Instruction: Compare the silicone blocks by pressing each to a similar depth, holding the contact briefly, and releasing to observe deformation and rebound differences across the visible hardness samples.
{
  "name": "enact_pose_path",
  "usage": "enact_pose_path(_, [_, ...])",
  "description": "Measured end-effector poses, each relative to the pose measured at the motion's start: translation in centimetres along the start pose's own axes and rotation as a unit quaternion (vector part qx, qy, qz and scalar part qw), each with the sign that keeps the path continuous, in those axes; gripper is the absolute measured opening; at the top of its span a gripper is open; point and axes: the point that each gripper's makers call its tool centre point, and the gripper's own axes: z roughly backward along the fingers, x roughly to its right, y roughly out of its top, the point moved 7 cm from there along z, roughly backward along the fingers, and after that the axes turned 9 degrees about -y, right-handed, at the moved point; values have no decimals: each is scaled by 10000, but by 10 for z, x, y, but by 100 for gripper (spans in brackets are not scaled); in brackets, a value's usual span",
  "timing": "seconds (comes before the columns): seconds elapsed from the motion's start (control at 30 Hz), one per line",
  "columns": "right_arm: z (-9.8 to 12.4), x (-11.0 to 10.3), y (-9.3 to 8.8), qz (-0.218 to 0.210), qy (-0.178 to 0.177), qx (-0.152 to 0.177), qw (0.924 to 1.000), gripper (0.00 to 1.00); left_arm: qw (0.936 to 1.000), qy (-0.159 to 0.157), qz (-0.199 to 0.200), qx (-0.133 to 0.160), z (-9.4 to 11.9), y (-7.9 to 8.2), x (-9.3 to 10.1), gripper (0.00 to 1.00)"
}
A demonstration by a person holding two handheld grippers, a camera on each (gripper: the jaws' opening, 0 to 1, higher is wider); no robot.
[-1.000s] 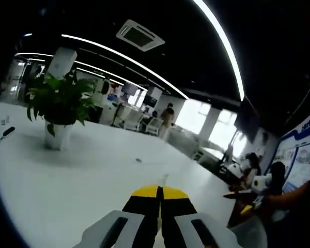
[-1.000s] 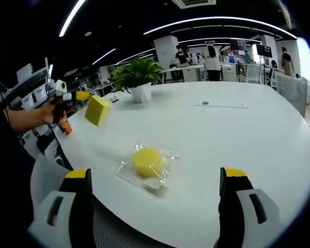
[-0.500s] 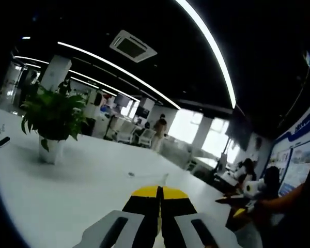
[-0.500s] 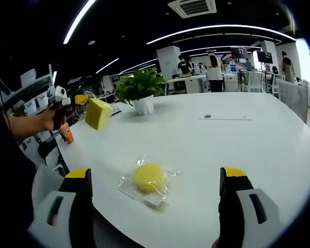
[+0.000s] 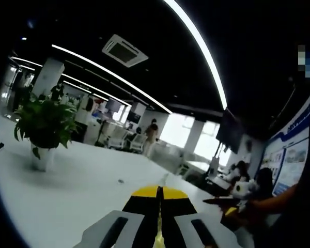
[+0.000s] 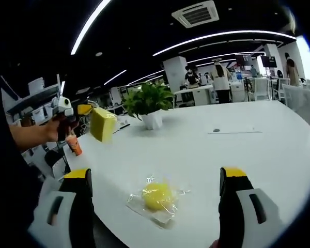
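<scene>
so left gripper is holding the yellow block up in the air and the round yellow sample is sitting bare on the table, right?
Not bare. In the right gripper view the round yellow sample lies inside a clear plastic wrapper on the white table. The rest holds: the left gripper holds the yellow block off the table.

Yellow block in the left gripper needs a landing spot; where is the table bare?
Bare white table stretches right of the bagged yellow round sample and beyond it toward the potted plant. Only the near edge around that sample is occupied. The left gripper holds the yellow block.
</scene>
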Motion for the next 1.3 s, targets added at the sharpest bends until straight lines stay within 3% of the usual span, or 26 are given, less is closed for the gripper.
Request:
enact_pose_path(0.23, [-14, -12, 8, 199, 363, 246, 9988, 96, 9997, -226, 54, 45, -10, 1, 13, 0])
enact_pose_path(0.53, [-39, -43, 19, 322, 1059, 283, 9935, 96, 9982, -569, 108, 151, -21, 9, 29, 0])
enact_pose_path(0.77, [-54, -60, 32, 127, 1506, 334, 9880, 89, 9958, -811, 253, 342, -28, 15, 41, 0])
enact_pose_path(0.87, [-61, -69, 38, -17, 1724, 340, 9844, 82, 9945, -932, 306, 364, -33, 15, 47, 0])
enact_pose_path(1.0, [-70, -79, 43, 119, 1815, 448, 9823, 85, 9924, -1089, 420, 380, -38, 12, 56, 0])
enact_pose_path(1.13, [-73, -91, 45, 249, 2023, 503, 9777, 76, 9902, -1219, 543, 418, -44, 7, 64, 0])
enact_pose_path(1.2, [-72, -97, 46, 99, 2226, 543, 9734, 69, 9888, -1284, 613, 447, -46, 5, 69, 0])
enact_pose_path(1.3, [-75, -100, 45, 105, 2213, 600, 9733, 63, 9878, -1360, 629, 418, -48, 3, 74, 0])
